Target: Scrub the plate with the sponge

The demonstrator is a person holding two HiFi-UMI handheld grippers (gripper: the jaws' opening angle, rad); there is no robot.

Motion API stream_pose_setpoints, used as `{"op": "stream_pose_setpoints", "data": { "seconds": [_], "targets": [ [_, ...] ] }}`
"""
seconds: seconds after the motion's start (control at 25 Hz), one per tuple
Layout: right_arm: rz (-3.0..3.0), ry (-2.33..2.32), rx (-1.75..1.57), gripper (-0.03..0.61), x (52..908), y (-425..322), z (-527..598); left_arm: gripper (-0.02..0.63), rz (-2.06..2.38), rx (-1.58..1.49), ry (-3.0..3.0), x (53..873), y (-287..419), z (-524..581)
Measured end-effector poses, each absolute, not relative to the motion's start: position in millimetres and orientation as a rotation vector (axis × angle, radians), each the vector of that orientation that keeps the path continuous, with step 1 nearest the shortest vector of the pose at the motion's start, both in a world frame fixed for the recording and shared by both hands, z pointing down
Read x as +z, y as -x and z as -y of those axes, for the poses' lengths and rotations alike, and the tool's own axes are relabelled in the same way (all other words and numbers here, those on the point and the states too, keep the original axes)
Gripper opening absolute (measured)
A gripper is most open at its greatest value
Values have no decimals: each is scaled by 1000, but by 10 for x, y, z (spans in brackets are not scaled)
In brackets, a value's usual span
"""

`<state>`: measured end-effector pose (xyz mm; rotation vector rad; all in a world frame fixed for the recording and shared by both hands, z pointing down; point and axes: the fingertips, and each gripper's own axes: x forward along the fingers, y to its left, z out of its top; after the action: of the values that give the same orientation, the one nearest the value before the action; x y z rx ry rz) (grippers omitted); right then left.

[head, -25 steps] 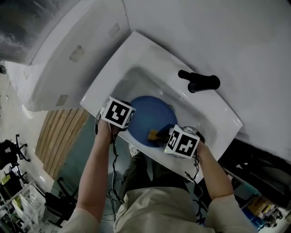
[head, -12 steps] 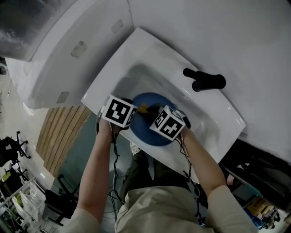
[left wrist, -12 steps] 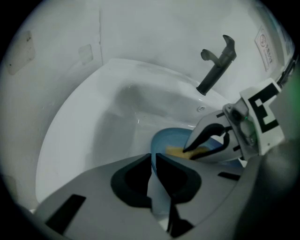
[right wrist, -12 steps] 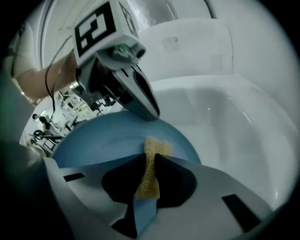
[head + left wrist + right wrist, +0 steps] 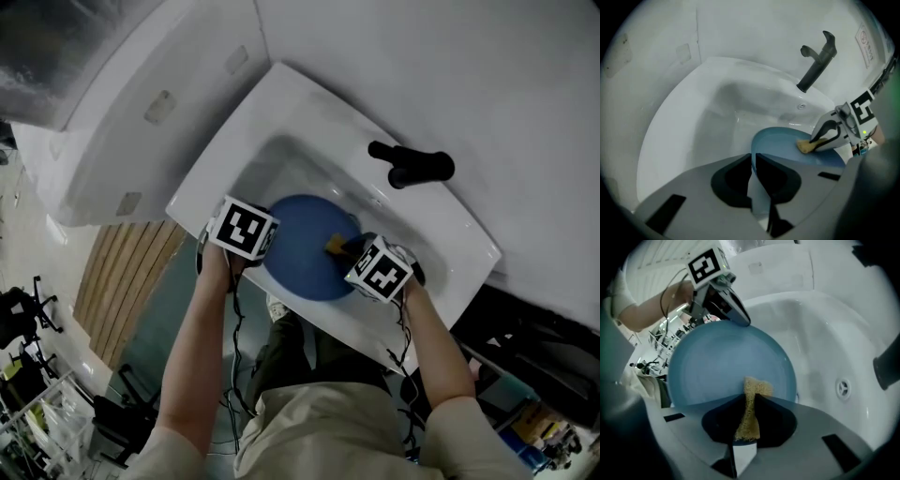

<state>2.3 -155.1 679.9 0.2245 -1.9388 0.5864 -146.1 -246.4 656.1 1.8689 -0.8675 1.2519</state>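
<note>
A round blue plate is held tilted inside a white sink. My left gripper is shut on the plate's left rim. A yellow sponge is squeezed in my right gripper, its front end pressed against the plate's face near the right edge. Marker cubes hide the jaws in the head view.
A black tap stands on the sink's back rim. The drain lies in the basin to the right of the plate. A white wall panel runs at the left. Wooden floor slats show beside the person's legs.
My right gripper has swept the sponge across the plate: from the lower edge up to the left near the other gripper, then back to the right side. The left gripper and plate stayed put.
</note>
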Motion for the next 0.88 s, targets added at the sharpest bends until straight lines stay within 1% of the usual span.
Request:
{"op": "stream_pose_setpoints", "data": {
  "seconds": [0.08,0.24,0.36,0.48,0.56,0.64,0.88],
  "targets": [
    [2009,-150,632,69,6615,112,1378,37,860,1240,-1879,6547,1446,2459],
    [2215,-34,705,71,6267,630,1142,54,853,1149,-1921,6466,1426,2408],
    [2316,-114,777,71,6073,859,1231,65,890,1132,-1920,6386,1487,2372],
    [2393,-306,884,70,5814,901,1442,84,926,1142,-1939,6254,1561,2295],
    [2433,-411,905,70,5619,874,1550,82,953,1132,-1957,6126,1622,2258],
    [2460,-497,902,69,5429,823,1628,66,980,1108,-1979,5968,1682,2231],
    [2554,-652,805,70,4725,724,1746,57,1087,981,-2092,5245,1832,2201]
  ]
}}
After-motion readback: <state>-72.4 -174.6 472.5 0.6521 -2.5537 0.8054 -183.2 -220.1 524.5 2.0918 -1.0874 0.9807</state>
